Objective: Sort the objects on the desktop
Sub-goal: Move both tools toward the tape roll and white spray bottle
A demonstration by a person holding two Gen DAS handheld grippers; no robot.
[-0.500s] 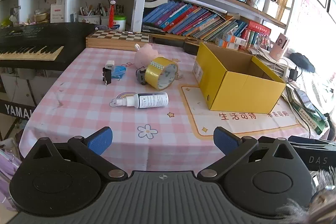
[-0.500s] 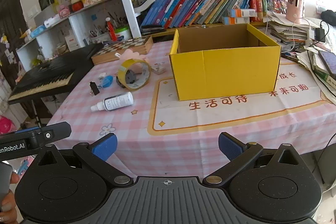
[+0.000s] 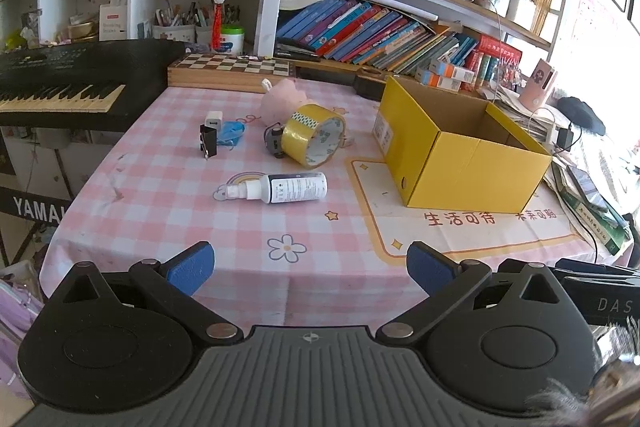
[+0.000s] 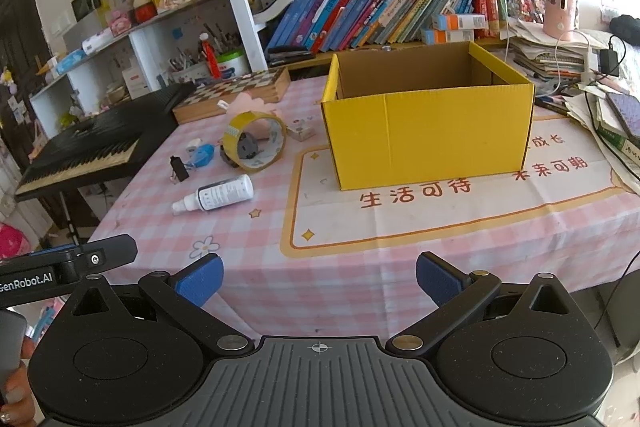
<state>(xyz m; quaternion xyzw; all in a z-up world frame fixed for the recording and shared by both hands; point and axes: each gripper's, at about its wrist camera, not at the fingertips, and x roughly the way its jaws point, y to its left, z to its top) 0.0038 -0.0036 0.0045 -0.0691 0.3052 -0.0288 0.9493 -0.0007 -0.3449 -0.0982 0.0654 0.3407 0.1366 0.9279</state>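
Nearest the cameras, the left gripper and the right gripper both hang over the near edge of the table, jaws spread wide with nothing between the blue pads. Neither has shifted noticeably against half a second ago, and every object lies where it lay then.

On the pink checked tablecloth a white spray bottle lies on its side, nozzle toward the left in the left wrist view. Behind it stands a roll of yellow tape on its edge, with a small dark grey object touching it on the left. Further left stand a black binder clip, a blue item just beside it, and a white charger plug behind. A pink plush toy sits behind the tape.

To the right the open yellow cardboard box stands on a printed cream mat; it appears empty.

The right wrist view looks through the tape's hole at the grey object and shows a small boxy item between tape and box, mostly hidden in the left view. It also catches the left gripper's body at its left edge, with fingertips of a hand below.

At the far edge lie a wooden chessboard box, a black keyboard off to the left, and bookshelves behind.
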